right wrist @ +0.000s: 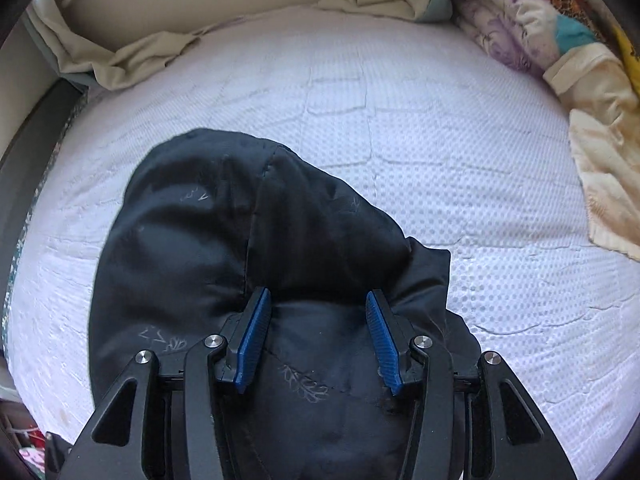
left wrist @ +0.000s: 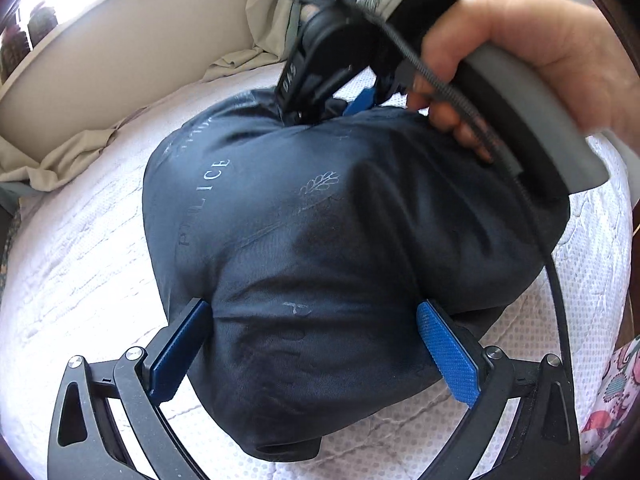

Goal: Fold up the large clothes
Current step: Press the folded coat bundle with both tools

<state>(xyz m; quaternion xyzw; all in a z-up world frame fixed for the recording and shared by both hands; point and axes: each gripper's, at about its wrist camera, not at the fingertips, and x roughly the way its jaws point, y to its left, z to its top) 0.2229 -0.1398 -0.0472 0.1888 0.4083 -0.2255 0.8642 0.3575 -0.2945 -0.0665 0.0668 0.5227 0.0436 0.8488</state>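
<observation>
We see the dark garment (left wrist: 320, 240) lying lengthwise away from the left gripper (left wrist: 316, 344), whose jaws stand apart astride it; the right gripper (right wrist: 318, 340) is likewise unclamped.

Could not tell whether the right gripper's (right wrist: 319, 334) blue pads pinched the dark navy printed garment (left wrist: 320, 240) or merely straddled it. Fingertips of that gripper buried behind the garment's far fold in the left wrist view. Lettering on the fabric faint, partly unreadable. Floral-patterned cloth (left wrist: 612, 392) cut off by the frame edge. Pile of pale crumpled linens (right wrist: 560, 52) cropped at the corner.
</observation>
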